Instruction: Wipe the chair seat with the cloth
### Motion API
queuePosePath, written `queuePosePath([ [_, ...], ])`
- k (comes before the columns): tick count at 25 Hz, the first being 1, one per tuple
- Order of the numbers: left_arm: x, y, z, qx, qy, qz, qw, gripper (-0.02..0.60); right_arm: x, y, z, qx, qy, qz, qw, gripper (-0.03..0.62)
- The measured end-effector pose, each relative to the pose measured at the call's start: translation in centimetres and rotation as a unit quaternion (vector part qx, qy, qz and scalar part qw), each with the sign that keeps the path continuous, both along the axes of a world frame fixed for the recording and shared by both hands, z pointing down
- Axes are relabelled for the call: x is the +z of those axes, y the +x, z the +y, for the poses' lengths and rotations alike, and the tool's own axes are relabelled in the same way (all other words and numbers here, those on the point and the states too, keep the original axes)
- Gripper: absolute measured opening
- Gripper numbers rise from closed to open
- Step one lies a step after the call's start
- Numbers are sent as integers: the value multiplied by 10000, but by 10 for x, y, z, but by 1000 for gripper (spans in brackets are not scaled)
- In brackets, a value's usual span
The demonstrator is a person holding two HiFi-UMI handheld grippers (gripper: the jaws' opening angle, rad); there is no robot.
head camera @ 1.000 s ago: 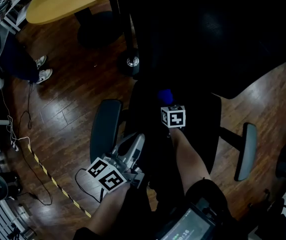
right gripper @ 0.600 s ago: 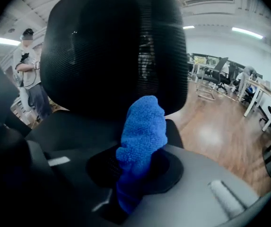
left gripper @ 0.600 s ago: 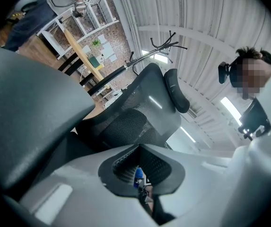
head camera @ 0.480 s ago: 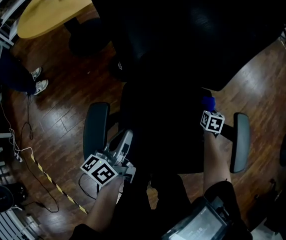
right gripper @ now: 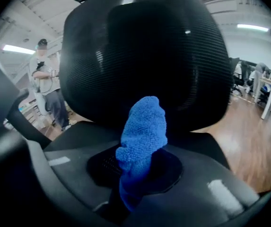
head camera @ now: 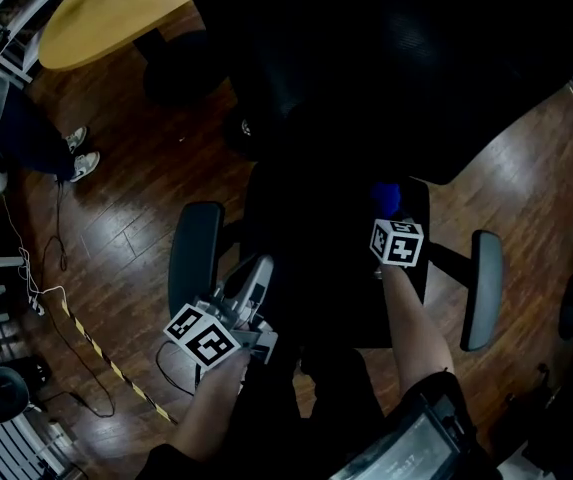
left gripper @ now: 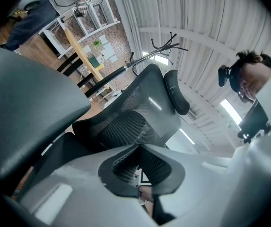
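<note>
Wooden floor (head camera: 126, 218), chair backrest (right gripper: 140, 56) beyond cloth (right gripper: 142, 136).

Chair seat (head camera: 316, 268) sat centre frame, backrest (head camera: 396, 78) at its 12 o'clock. Left armrest (head camera: 193, 258) flanked it at 9, right armrest (head camera: 483, 288) at 3. Right gripper (head camera: 387, 213) was over the seat's 2 o'clock part, cloth (head camera: 386, 196) between its jaws, poking toward the backrest. Left gripper (head camera: 258, 271) was at 8, between left armrest and seat edge. Table (head camera: 106, 13) lay well apart at 11, a bystander's shoes (head camera: 79, 153) on the floor at 10
</note>
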State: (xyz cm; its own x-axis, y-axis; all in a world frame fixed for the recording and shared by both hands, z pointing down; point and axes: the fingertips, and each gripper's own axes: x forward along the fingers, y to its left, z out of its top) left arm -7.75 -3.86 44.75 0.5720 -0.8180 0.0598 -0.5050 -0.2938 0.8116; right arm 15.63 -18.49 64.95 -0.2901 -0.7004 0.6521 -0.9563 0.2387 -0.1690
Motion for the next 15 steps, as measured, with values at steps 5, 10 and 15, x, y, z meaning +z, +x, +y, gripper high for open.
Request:
queuePosePath([
  [5, -2, -4, -2, -70, 25, 29, 10000, -6, -11, -169, 10, -1200, -63, -795, 9896, 75],
  [10, -7, -4, -3, -104, 56, 114, 9999, -6, -3, -282, 54, -2070, -332, -1202, 9704, 75],
  [15, -8, -3, 1, -52, 65, 144, 9999, -6, 13, -299, 74, -2232, -364, -1103, 9678, 75],
])
